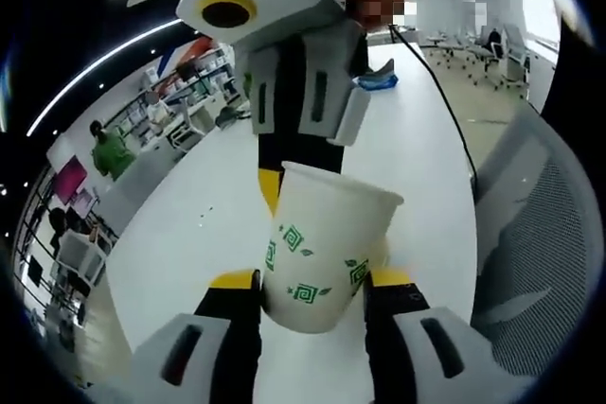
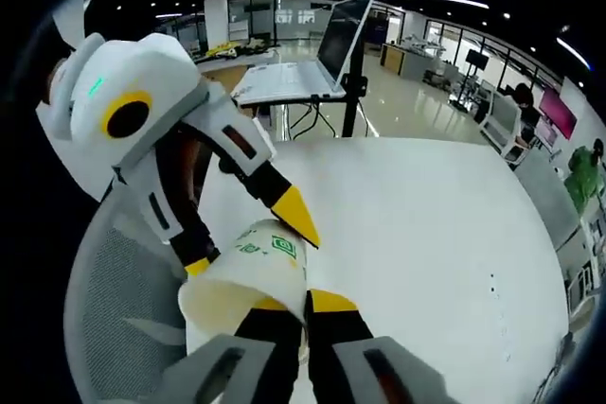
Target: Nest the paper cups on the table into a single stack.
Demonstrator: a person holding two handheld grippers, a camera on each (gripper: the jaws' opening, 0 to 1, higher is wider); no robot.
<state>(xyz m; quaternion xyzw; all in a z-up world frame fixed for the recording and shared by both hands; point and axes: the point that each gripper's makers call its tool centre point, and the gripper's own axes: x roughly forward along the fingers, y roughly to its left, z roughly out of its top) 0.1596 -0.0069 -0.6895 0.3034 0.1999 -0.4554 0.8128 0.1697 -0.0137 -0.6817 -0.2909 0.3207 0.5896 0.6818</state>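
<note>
The left gripper (image 1: 312, 283) is clamped on the body of a paper cup (image 1: 327, 248) with green leaf prints, held up above the white counter (image 1: 417, 139). The right gripper (image 2: 292, 302) pinches the rim of the same cup (image 2: 248, 276), one jaw inside the mouth and one outside; in the left gripper view it comes down on the cup from above (image 1: 270, 191). A grey mesh chair (image 1: 540, 243) sits beside the counter. This looks like a hand-over or a seating step within stacking; whether the cup is already a nested pair cannot be told. Next, one gripper should probably release while the other carries the cup to the remaining cups.
</note>
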